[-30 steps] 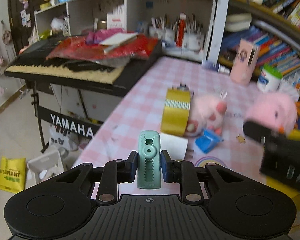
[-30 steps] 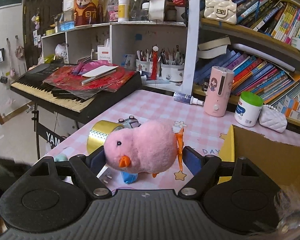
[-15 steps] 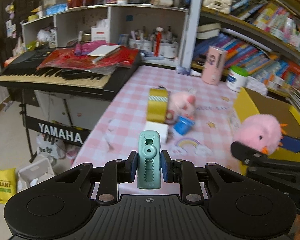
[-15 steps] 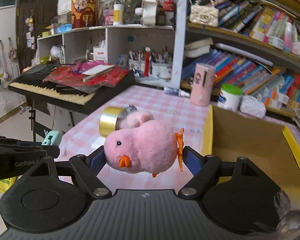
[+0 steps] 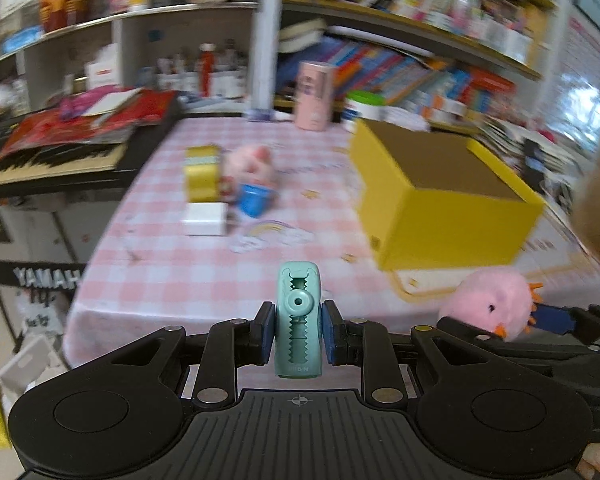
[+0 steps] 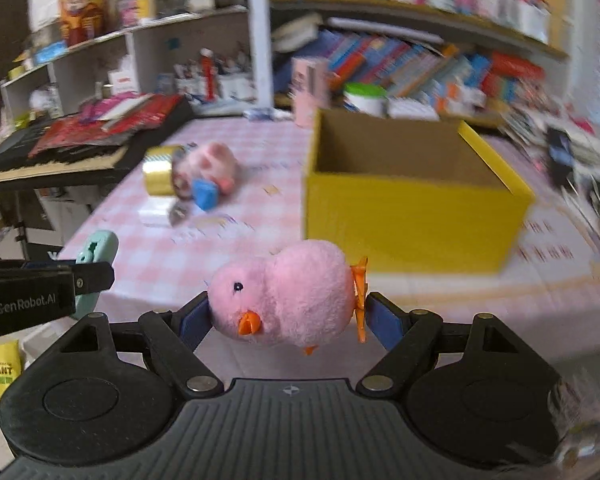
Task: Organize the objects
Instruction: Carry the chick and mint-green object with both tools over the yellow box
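My left gripper [image 5: 298, 334] is shut on a teal clip-shaped object [image 5: 298, 320], held above the near edge of the pink checked table [image 5: 204, 264]. My right gripper [image 6: 288, 314] is shut on a pink plush chick [image 6: 288, 300], also held near the table's front; the chick shows in the left wrist view [image 5: 490, 304] at lower right. An open yellow cardboard box [image 6: 404, 216] stands ahead on the table, also in the left wrist view [image 5: 452, 224]. A gold tape roll [image 5: 200, 180], a pink plush pig [image 5: 252, 166], a blue object [image 5: 252, 202] and a white block [image 5: 204, 220] lie at the table's left.
A black Yamaha keyboard [image 5: 52, 160] covered with red paper stands left of the table. Shelves of books [image 6: 420, 64] and pen cups line the back. A pink bottle [image 5: 314, 96] and a green-lidded jar [image 5: 364, 104] stand at the table's far edge.
Both grippers have pulled back and swung right with their objects still held. The yellow box has come fully into view ahead.
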### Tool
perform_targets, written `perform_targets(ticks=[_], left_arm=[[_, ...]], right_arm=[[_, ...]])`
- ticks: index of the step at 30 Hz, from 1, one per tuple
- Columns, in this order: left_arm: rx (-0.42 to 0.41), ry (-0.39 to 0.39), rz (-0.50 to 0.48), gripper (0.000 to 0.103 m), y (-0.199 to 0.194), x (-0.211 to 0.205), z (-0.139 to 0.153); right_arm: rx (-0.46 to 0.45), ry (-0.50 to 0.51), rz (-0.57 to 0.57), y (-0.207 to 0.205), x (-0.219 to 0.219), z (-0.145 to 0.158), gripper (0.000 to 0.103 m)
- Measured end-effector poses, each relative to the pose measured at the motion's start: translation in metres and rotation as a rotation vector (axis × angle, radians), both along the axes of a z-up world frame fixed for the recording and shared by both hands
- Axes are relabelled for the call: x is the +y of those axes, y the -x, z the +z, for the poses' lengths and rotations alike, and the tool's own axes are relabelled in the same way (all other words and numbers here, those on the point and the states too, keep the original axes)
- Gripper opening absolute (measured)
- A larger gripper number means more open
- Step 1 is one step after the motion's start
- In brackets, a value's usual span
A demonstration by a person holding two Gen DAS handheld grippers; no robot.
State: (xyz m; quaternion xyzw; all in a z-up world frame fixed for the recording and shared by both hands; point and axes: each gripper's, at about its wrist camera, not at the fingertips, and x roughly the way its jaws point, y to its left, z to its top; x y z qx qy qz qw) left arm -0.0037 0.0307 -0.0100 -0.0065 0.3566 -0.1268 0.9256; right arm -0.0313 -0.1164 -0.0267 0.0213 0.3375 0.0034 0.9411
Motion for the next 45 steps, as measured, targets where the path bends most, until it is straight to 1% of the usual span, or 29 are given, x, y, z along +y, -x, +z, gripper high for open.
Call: perform_targets(ticks=[4, 13, 19, 22, 28, 31, 35, 38, 42, 45], left_arm=[[-0.006, -0.011, -0.098, 0.023, 0.008, -0.019, 0.0], [-0.016, -0.016, -0.254, 0.023, 0.012, -0.059, 0.002], [-0.023, 0.003, -0.317, 0.023, 0.011, -0.077, 0.004], [-0.035, 0.0, -0.353, 0.023, 0.012, -0.087, 0.006], [-0.072, 0.013, -0.364, 0.023, 0.004, -0.097, 0.013], [-0.102, 0.029, -0.368, 0.023, -0.003, -0.101, 0.019], [-0.171, 0.046, -0.367, 0.023, -0.018, -0.111, 0.033], [-0.221, 0.058, -0.358, 0.023, -0.033, -0.12, 0.047], [-0.273, 0.062, -0.331, 0.023, -0.057, -0.134, 0.06], [-0.285, 0.057, -0.305, 0.023, -0.078, -0.145, 0.063]], right_arm=[[0.036, -0.029, -0.1, 0.022, -0.02, -0.004, 0.08], [0.033, -0.047, -0.268, 0.053, -0.055, 0.0, 0.08], [0.041, -0.041, -0.322, 0.059, -0.07, 0.0, 0.08], [0.034, -0.035, -0.337, 0.058, -0.077, 0.004, 0.08], [0.028, -0.03, -0.351, 0.047, -0.089, 0.007, 0.08], [0.007, -0.017, -0.361, 0.039, -0.095, 0.01, 0.08], [-0.055, 0.014, -0.362, 0.03, -0.104, 0.02, 0.08], [-0.115, 0.048, -0.34, 0.018, -0.112, 0.031, 0.08], [-0.19, 0.1, -0.293, -0.008, -0.124, 0.047, 0.08], [-0.225, 0.121, -0.254, -0.036, -0.137, 0.058, 0.08]])
